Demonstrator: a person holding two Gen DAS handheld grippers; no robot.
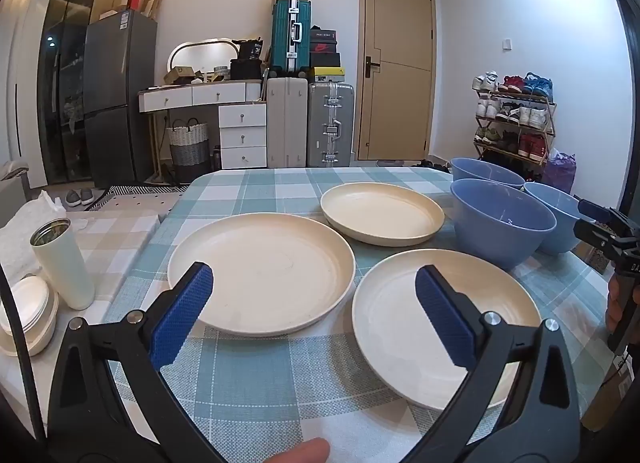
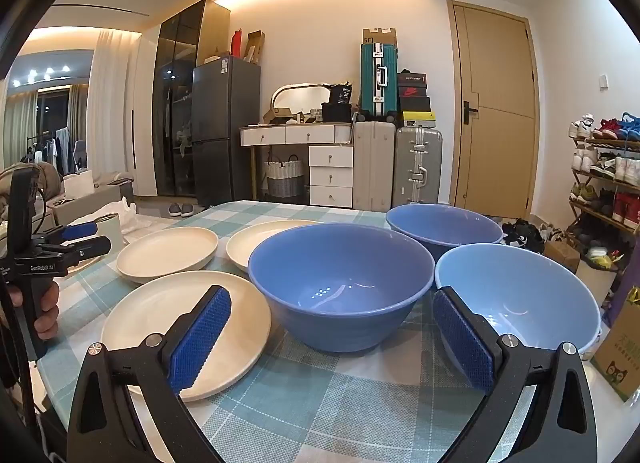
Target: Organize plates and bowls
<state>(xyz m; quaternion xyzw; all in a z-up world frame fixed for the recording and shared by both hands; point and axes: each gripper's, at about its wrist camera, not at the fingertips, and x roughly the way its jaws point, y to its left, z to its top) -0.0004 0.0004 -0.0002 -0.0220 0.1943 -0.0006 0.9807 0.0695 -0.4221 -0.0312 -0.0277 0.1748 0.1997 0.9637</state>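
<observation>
Left gripper point(image 1: 314, 303) jaws wide apart over near plates point(image 1: 440, 327), right gripper point(image 2: 332, 337) likewise empty before blue bowls point(image 2: 340, 283), checked table point(image 1: 256, 383)

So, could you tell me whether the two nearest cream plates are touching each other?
Apart: the left wrist view shows a strip of checked tablecloth between the left plate and the right plate.

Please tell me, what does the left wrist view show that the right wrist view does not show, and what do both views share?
Only the left wrist view shows the stacked white dishes beside the table and the open left claw up close.

Only the right wrist view shows the curtains, the green cardboard box and the open right claw up close.

Both show three cream plates, three blue bowls, the checked tablecloth, the white tumbler, the refrigerator and the door.
</observation>
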